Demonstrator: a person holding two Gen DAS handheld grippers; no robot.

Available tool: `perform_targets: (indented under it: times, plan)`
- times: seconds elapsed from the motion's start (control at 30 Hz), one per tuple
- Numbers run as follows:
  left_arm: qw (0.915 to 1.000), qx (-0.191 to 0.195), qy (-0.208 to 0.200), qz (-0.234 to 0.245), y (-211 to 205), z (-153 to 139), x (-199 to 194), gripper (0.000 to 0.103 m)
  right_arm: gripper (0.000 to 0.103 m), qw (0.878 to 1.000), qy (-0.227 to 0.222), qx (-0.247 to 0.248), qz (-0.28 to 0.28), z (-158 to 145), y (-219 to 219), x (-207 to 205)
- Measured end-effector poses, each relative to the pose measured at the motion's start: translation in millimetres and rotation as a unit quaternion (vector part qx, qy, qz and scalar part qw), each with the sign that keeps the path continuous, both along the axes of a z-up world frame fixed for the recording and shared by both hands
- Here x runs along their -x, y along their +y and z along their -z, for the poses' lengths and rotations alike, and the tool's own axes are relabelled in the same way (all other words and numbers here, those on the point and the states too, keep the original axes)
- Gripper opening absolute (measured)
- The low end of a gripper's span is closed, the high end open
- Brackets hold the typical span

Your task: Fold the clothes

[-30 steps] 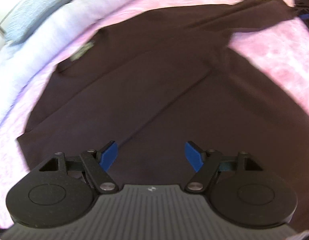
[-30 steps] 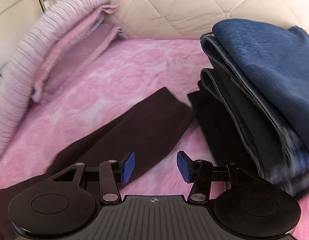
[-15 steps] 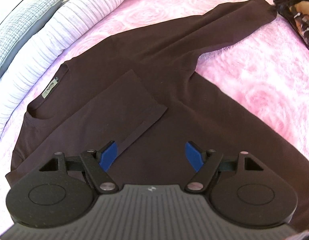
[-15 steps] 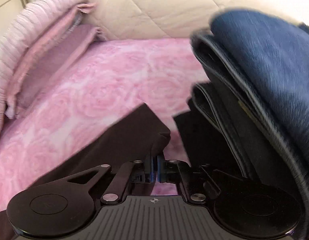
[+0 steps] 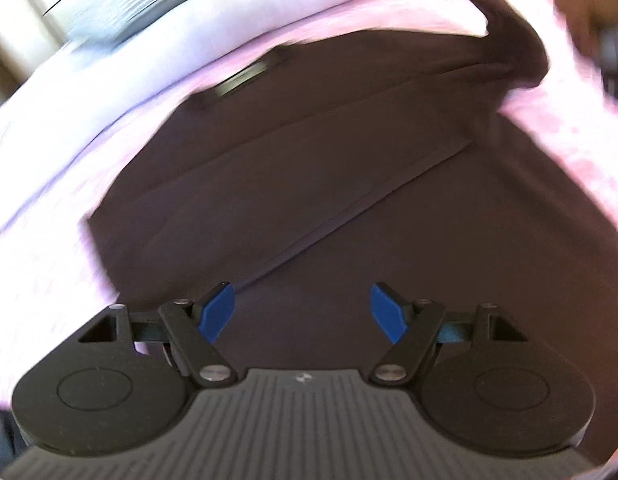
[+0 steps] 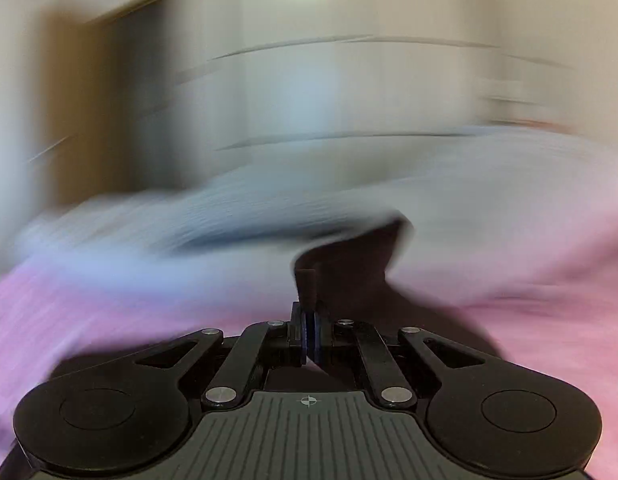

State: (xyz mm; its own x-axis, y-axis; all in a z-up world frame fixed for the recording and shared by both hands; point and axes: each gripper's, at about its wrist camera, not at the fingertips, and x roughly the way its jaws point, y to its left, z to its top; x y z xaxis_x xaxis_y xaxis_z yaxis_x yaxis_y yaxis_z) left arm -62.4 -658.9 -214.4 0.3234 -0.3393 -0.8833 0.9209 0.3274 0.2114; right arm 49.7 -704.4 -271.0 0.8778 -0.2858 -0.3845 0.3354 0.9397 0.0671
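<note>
The shirt (image 5: 349,200) filling the middle of the left wrist view is a plain dark brown, nearly black, with a pale label (image 5: 241,80) at its collar. The bed cover (image 5: 569,152) around it is pink with a faint mottled pattern. At the upper left lies a white, finely striped blanket (image 5: 157,24). Both grippers (image 5: 301,312) (image 6: 310,336) are black with blue pads (image 5: 217,312). In the right wrist view the background is blurred cream and brown.

Left gripper (image 5: 301,312) spread; right gripper (image 6: 310,334) seemingly clamped.
</note>
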Motion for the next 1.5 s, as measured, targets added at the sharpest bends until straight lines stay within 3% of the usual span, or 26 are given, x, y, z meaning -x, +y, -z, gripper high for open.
perform_targets:
  times: [0.07, 0.1, 0.2, 0.27, 0.37, 0.47, 0.57, 0.67, 0.77, 0.83, 0.9, 0.97, 1.03, 1.13, 1.33, 1.4, 1.5]
  plan:
    - [0.9997, -0.007, -0.006, -0.024, 29, -1, -18, 0.072, 0.002, 0.994, 0.053, -0.026, -0.087, 40, 60, -44]
    - [0.9993, -0.01, -0.009, -0.034, 43, 0, -26, 0.072, 0.002, 0.992, 0.072, -0.034, -0.1, 57, 80, -58]
    - [0.998, -0.014, -0.012, -0.061, 79, 4, -49, 0.072, 0.003, 0.985, 0.114, -0.066, -0.109, 94, 116, -85]
    - [0.9969, -0.012, -0.005, -0.077, 98, 9, -62, 0.072, 0.003, 0.984, 0.125, -0.074, -0.101, 102, 128, -94]
    - [0.9956, -0.008, 0.005, -0.093, 119, 16, -76, 0.072, 0.003, 0.987, 0.118, -0.068, -0.09, 95, 129, -109]
    - [0.9952, 0.003, 0.01, -0.098, 134, 17, -81, 0.072, 0.003, 0.996, 0.06, -0.044, -0.052, 63, 126, -113]
    - [0.9946, 0.009, 0.016, -0.102, 147, 20, -86, 0.072, 0.003, 0.997, 0.029, -0.028, -0.06, 53, 144, -119]
    - [0.9944, 0.007, 0.018, -0.104, 155, 24, -89, 0.072, 0.002, 0.986, 0.09, -0.012, -0.138, 87, 181, -134]
    - [0.9953, 0.014, 0.017, -0.095, 163, 23, -93, 0.072, 0.003, 0.974, 0.154, -0.009, -0.168, 117, 201, -147]
    - [0.996, 0.02, 0.015, -0.086, 164, 23, -94, 0.072, 0.004, 0.97, 0.174, -0.002, -0.172, 123, 207, -149]
    - [0.9966, 0.029, 0.013, -0.076, 158, 21, -98, 0.072, 0.017, 0.967, 0.179, 0.001, -0.181, 116, 211, -145]
    - [0.9971, 0.041, 0.014, -0.063, 150, 17, -100, 0.072, 0.02, 0.965, 0.177, -0.004, -0.194, 107, 213, -136]
    - [0.9969, 0.058, 0.017, -0.051, 135, 12, -104, 0.072, 0.021, 0.965, 0.179, -0.008, -0.193, 97, 210, -118]
    - [0.9955, 0.088, 0.022, -0.026, 99, 5, -109, 0.072, 0.021, 0.971, 0.189, -0.008, -0.149, 91, 183, -86]
    - [0.9917, 0.117, 0.052, 0.007, 19, 25, -117, 0.069, 0.021, 0.973, 0.226, -0.02, 0.032, 100, 59, -47]
    - [0.9902, 0.111, 0.084, -0.002, 1, 42, -122, 0.069, 0.021, 0.969, 0.233, -0.033, 0.076, 107, 24, -37]
    - [0.9886, 0.065, 0.133, -0.028, -5, 74, -129, 0.069, 0.021, 0.955, 0.261, -0.078, 0.114, 126, -12, -21]
